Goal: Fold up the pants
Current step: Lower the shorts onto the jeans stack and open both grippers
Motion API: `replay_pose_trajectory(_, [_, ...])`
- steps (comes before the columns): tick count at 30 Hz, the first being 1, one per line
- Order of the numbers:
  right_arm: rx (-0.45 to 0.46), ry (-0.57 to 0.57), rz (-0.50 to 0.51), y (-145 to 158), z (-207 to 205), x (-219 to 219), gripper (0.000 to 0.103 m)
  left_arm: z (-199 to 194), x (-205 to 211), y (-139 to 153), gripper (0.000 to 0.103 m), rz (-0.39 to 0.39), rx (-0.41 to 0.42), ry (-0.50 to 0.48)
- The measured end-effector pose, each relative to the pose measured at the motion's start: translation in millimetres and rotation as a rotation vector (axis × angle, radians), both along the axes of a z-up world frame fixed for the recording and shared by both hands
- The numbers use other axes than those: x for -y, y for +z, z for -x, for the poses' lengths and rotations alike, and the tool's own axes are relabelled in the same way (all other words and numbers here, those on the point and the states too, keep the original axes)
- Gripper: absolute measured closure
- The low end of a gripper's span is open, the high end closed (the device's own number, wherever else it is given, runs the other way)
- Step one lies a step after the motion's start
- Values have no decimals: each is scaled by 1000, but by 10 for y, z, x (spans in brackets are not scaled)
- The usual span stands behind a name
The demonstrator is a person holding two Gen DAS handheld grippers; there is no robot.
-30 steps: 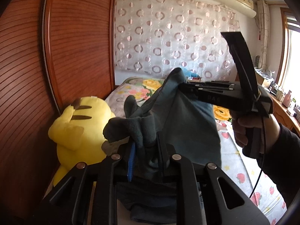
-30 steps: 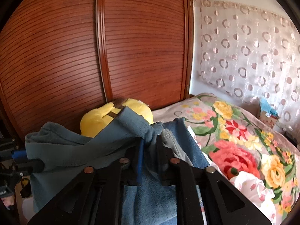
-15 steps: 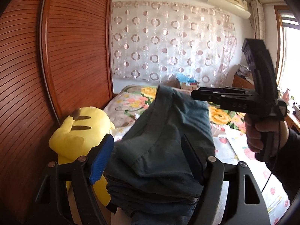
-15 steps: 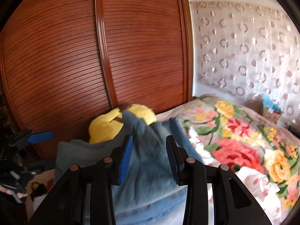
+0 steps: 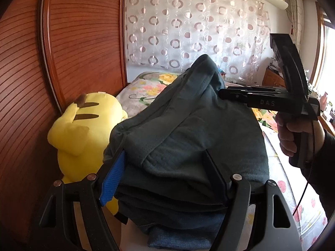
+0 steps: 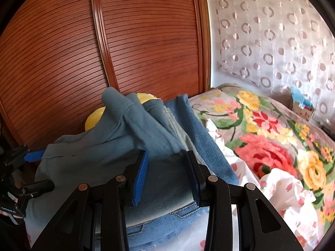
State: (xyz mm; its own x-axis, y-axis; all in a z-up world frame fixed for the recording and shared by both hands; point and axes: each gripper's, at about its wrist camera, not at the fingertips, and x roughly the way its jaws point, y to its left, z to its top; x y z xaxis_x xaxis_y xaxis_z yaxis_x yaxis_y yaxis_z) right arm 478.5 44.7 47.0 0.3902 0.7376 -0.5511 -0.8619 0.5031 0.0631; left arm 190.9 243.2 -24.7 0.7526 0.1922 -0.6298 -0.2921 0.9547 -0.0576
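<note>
Left tongs (image 5: pixel 163 179) spread wide, pads off the cloth, teal pants (image 5: pixel 188 138) bunched between them, resting on a folded pile on the bed (image 6: pixel 261 125). Right tongs (image 6: pixel 167 179) parted too, loose around a pants fold, not pinching; jaws of both just opened. Jeans (image 6: pixel 196 138) under the pants. Yellow plush (image 5: pixel 83 131) beyond, against wooden wardrobe (image 6: pixel 125 52). Patterned curtain (image 5: pixel 188 31) farthest.

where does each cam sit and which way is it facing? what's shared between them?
Left wrist: on the left hand-held gripper, looking over the teal pants toward the curtain; shows the person's hand holding the right hand-held gripper.
Right wrist: on the right hand-held gripper, facing the wardrobe and the floral blanket.
Shared: pants, yellow plush, curtain, wardrobe.
</note>
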Motion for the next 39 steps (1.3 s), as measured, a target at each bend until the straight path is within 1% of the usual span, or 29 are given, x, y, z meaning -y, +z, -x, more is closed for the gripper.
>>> replay_pose_trajectory(2, [-5,-5,-8,8,4,-8,65,-2,20,1,28,-4,0,2])
replay_pose_trajectory(6, [15,-20,-15,50,107,-6,65,13,49,22,28,-13,-4,6])
replay_pose_trajectory(9, [27,-30,-29,53,242,143,65,23,56,48,28,-29,-9,15])
replay_pose_trajectory(13, [30,-43,-45,96,417,247,65,72,67,112,28,-31,-2,15])
replay_pose_trajectory(17, [26,-70,-56,115,557,333,60,140,105,188,28,-40,11,9])
replay_pose_trajectory(23, [25,-85,-68,162,793,451,57,265,152,284,27,-59,27,6])
replay_pose_trajectory(26, [28,-90,-74,192,910,512,55,319,182,314,26,-68,31,4])
replay_pose_trajectory(27, [29,-91,-76,201,950,532,54,335,193,324,23,-71,32,3])
replay_pose_trajectory(30, [32,-92,-78,217,1055,577,52,401,219,349,22,-66,36,-8])
replay_pose_trajectory(32, [33,-92,-81,223,1119,604,51,441,221,349,14,-68,37,-8])
replay_pose_trajectory(34, [34,-93,-83,223,1177,632,50,472,233,359,14,-76,40,-5])
replay_pose_trajectory(39, [35,-94,-87,219,1299,692,47,523,234,361,14,-68,21,-13])
